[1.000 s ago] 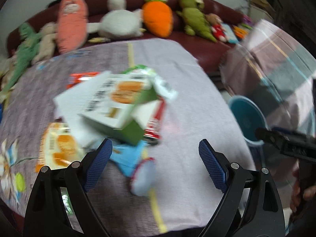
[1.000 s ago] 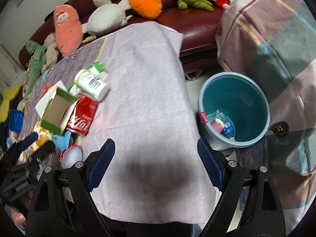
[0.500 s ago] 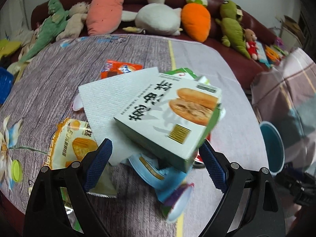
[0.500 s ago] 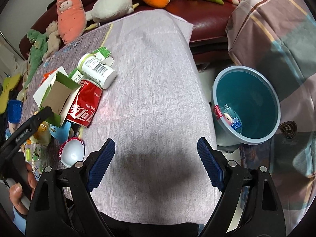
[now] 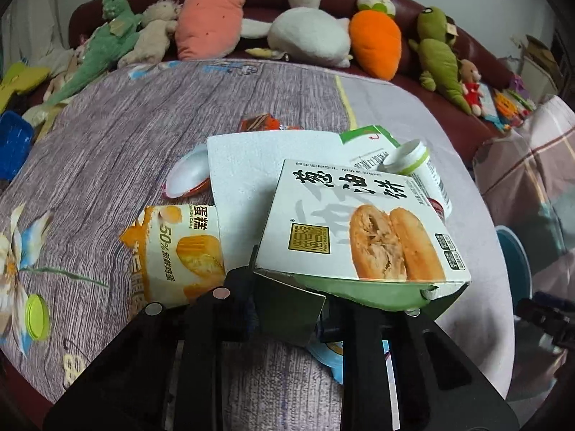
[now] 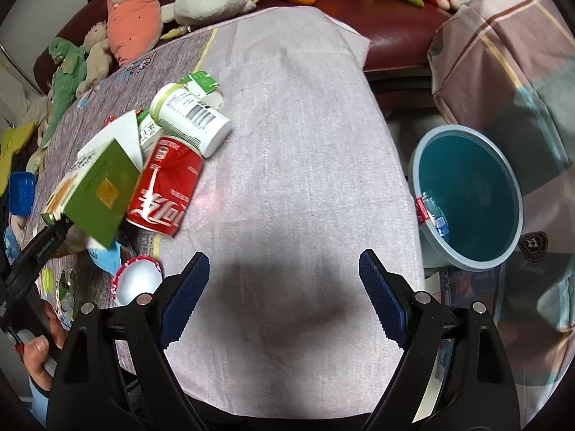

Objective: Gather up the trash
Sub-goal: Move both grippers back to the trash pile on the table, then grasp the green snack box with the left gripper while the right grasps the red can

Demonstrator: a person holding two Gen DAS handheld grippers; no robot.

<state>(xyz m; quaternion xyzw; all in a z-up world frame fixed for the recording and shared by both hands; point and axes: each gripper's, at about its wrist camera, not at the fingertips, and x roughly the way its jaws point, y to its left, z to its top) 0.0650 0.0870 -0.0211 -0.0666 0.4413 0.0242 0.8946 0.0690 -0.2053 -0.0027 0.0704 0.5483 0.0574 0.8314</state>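
Beside red cola can [image 6: 163, 188], my left claw [image 5: 287, 298] closing on flap of biscuit box [image 5: 359, 230], wide apart a second ago; right claw [image 6: 284, 301] apart, empty.

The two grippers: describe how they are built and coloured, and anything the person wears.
The right gripper has two glossy black plastic arms with silver rivets, ending in fingers with ribbed dark blue pads. The left gripper has the same black frame and silver rivets; its side bears small white lettering. A light blue sleeve cuff shows at the wrist.
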